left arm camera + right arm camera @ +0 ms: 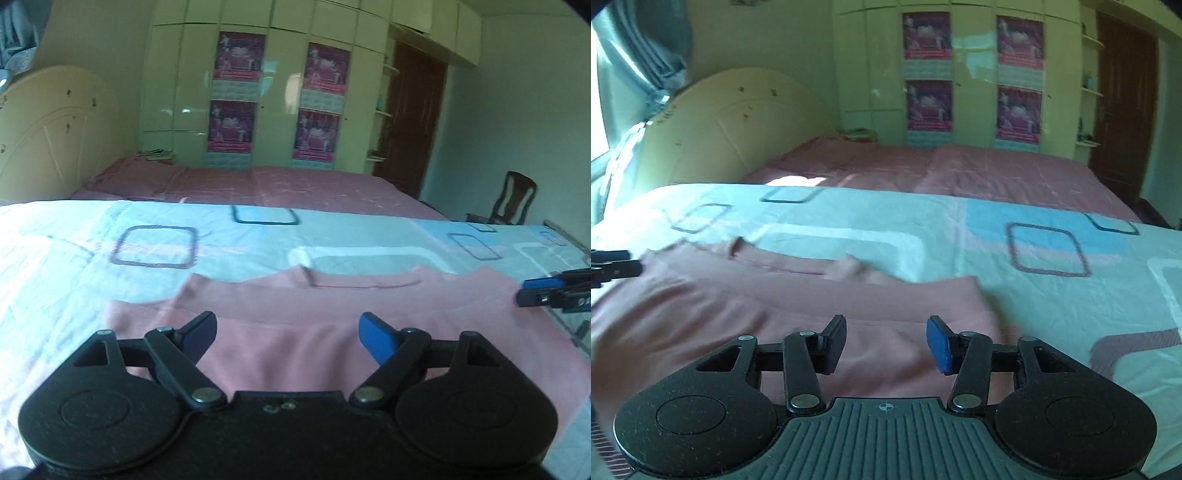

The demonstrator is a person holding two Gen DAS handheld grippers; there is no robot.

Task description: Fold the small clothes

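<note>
My left gripper (287, 334) hangs over the near part of the pink garment (332, 314), its jaws spread wide with nothing between them but the cloth below; whether the fingertips touch the fabric I cannot say, since the picture is blurred there. The garment lies flat on a patterned bedsheet (155, 236) of pale blue, white and grey blocks, its neckline toward twelve o'clock. From the left wrist view my right gripper (543, 291) comes in at three o'clock, at the garment's right edge; its two blue-tipped fingers look stacked close in that view.

From the right wrist, the right gripper (886, 341) shows its jaws parted, holding nothing, over the garment (775, 306) near its right-hand edge. The sheet (1052, 295) runs bare out to two o'clock. The left gripper (613, 267) pokes in at nine o'clock, over the garment's left side.

Beyond, at twelve o'clock, a bed with a pink cover (960, 170), a cream headboard (731, 122) and a wardrobe carrying four posters (971, 74).
</note>
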